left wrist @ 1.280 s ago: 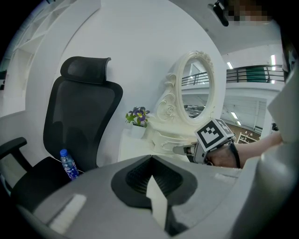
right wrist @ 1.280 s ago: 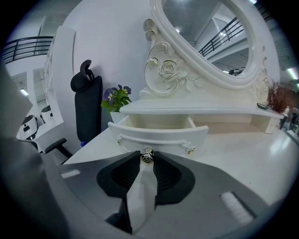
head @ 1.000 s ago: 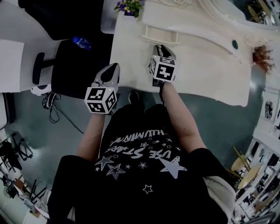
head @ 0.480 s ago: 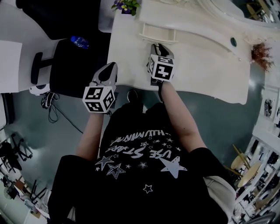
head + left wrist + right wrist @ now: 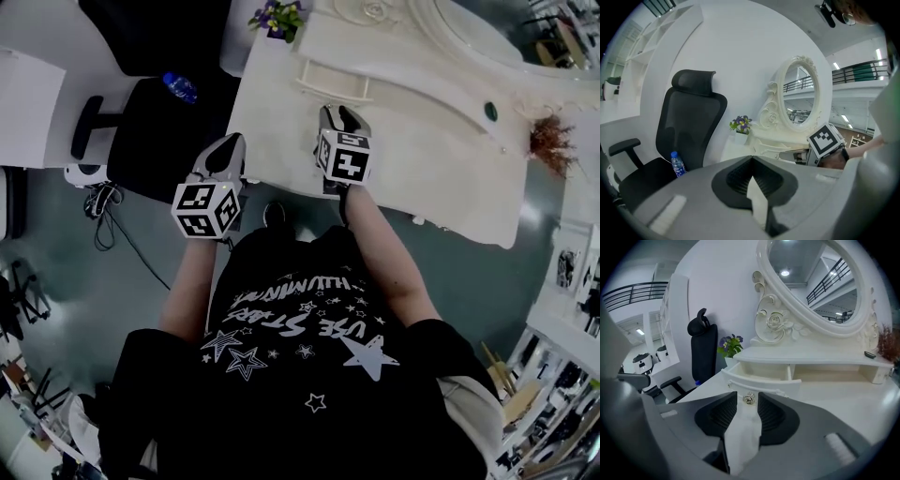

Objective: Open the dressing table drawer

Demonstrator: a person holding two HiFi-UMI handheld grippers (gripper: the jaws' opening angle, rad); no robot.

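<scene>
The white dressing table point(image 5: 441, 159) fills the top of the head view. Its small drawer point(image 5: 761, 373) point(image 5: 336, 79) stands pulled out, its inside showing. A small metal knob point(image 5: 749, 398) on the drawer front sits between the tips of my right gripper point(image 5: 748, 400) point(image 5: 339, 116). The jaws stand a little apart with a sliver of space on each side of the knob. My left gripper point(image 5: 752, 161) point(image 5: 225, 150) is shut and empty. It hangs off the table's left front corner, pointing toward the office chair and mirror.
A black office chair point(image 5: 689, 126) point(image 5: 159, 131) stands left of the table with a blue-capped water bottle point(image 5: 677, 164) point(image 5: 176, 87) on its seat. A pot of purple flowers point(image 5: 730, 347) point(image 5: 276, 17) sits at the table's back left. The oval mirror point(image 5: 820, 282) rises behind the drawer.
The head view has shifted slightly. Both grippers keep about the same places relative to the table, and the drawer stays pulled out.
</scene>
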